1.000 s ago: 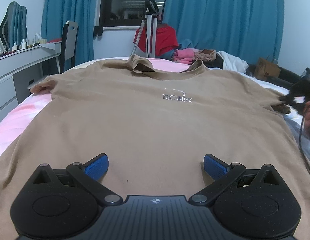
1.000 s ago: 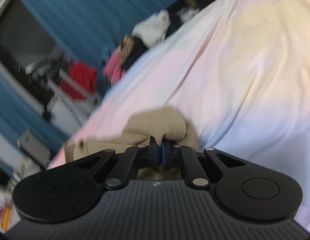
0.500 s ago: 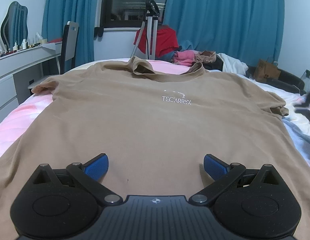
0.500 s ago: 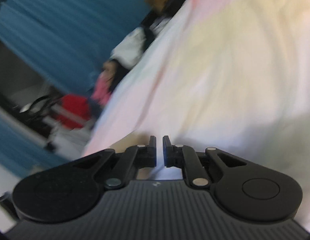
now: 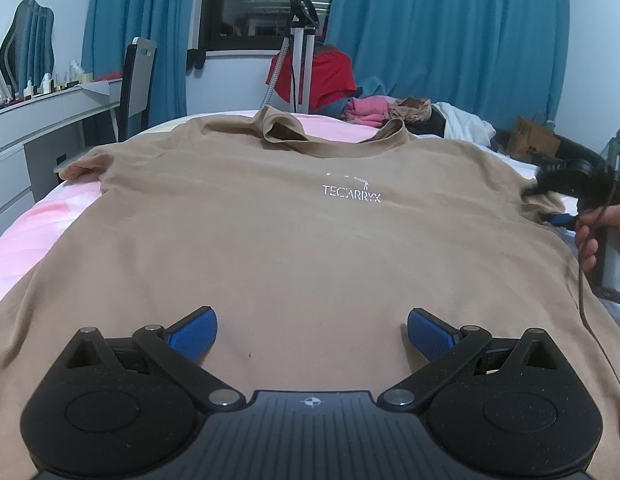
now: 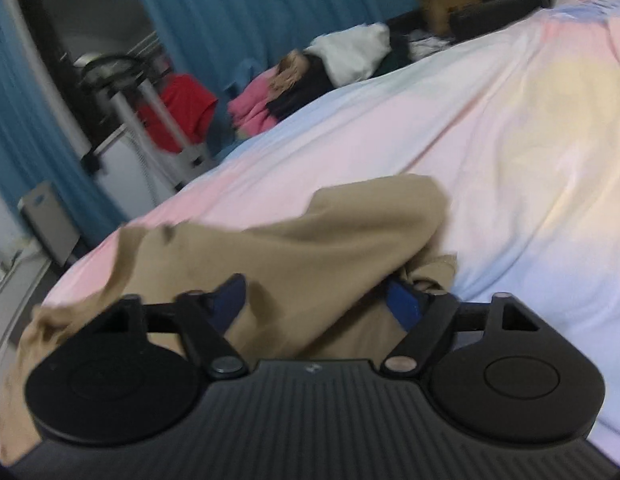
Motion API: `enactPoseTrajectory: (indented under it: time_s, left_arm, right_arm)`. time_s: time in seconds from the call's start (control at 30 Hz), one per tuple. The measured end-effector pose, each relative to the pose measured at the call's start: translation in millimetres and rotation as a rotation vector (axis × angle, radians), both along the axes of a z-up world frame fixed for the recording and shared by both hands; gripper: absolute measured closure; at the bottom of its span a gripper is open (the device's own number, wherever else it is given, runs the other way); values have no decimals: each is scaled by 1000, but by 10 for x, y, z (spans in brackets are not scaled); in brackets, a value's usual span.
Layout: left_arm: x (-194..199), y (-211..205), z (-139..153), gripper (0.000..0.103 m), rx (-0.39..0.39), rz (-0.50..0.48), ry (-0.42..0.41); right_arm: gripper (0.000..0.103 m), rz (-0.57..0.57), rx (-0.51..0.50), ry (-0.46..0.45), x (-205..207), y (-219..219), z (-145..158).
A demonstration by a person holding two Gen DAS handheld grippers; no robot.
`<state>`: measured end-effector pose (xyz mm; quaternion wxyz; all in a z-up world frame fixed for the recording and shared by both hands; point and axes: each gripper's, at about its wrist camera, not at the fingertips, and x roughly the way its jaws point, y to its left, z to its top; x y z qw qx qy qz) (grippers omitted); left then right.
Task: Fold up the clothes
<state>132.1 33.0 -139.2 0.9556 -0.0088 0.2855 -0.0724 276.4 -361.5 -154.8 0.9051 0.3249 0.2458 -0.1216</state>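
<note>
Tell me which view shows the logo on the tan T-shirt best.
The left wrist view: the T-shirt lies spread flat on the bed, chest up, so the white logo is sharp and readable. The right wrist view shows only a blurred, bunched sleeve and no logo.

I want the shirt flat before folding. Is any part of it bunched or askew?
Yes. The tan T-shirt mostly lies flat on the bed, but its collar is flipped up at the back, and the sleeve by the right gripper is crumpled, between its opening jaws.
</note>
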Motion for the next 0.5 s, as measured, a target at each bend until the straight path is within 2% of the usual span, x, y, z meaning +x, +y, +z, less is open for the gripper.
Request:
enactPoseTrajectory:
  time_s: [0.07, 0.1, 0.3, 0.4, 0.5]
  left_arm:
    - [5, 0, -7, 1, -1, 1, 3]
    - [5, 2, -9, 1, -2, 1, 2]
    - [9, 14, -4, 1, -7, 2, 1]
    - [5, 18, 4, 1, -9, 7, -1]
    - [-8, 14, 21, 1, -5, 12, -6]
  right_arm:
    - [90, -45, 35, -6, 70, -98, -49]
    - [92, -51, 63, -17, 87, -144, -57]
    - [99, -117, 62, -45, -116, -328, 81]
    - [99, -166, 27, -18, -357, -479, 87]
    - [99, -201, 54, 9, -654, -724, 33]
